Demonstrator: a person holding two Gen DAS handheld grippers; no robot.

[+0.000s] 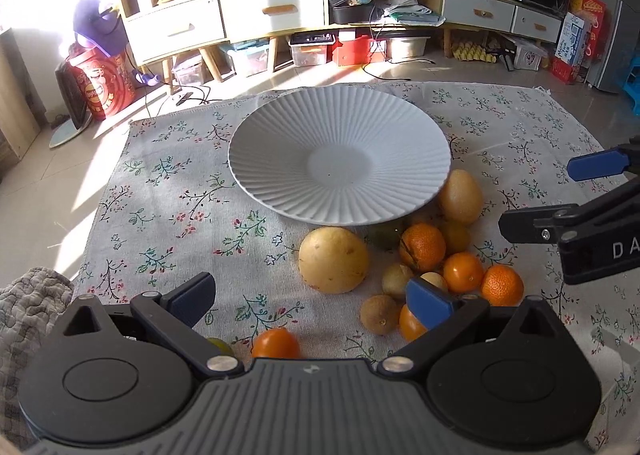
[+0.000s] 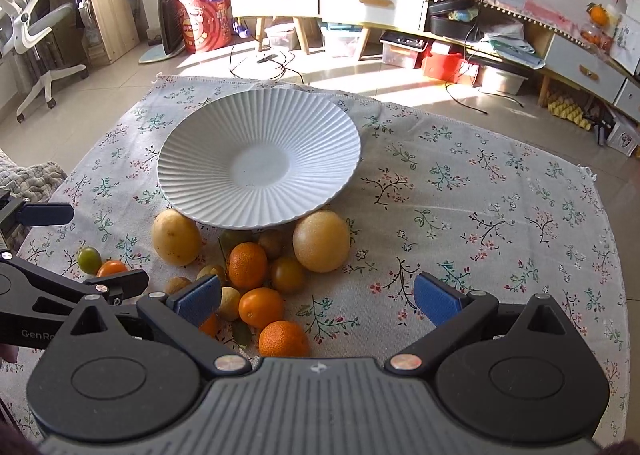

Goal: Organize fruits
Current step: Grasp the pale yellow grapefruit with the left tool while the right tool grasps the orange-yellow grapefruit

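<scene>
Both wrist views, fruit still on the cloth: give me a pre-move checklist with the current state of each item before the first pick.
1. Left gripper open with nothing between its fingers: ok.
2. Right gripper open and empty: ok.
3. White ribbed plate holds no fruit and has room: ok.
4. Fruit within reach: the pile, including the large yellow fruit and an orange, lies just ahead of both grippers: ok.
5. Fruit free to lift: several pieces touch one another and some sit under the plate's rim: not ok.
6. Stray small orange fruit and green fruit lie apart from the pile: ok.
</scene>
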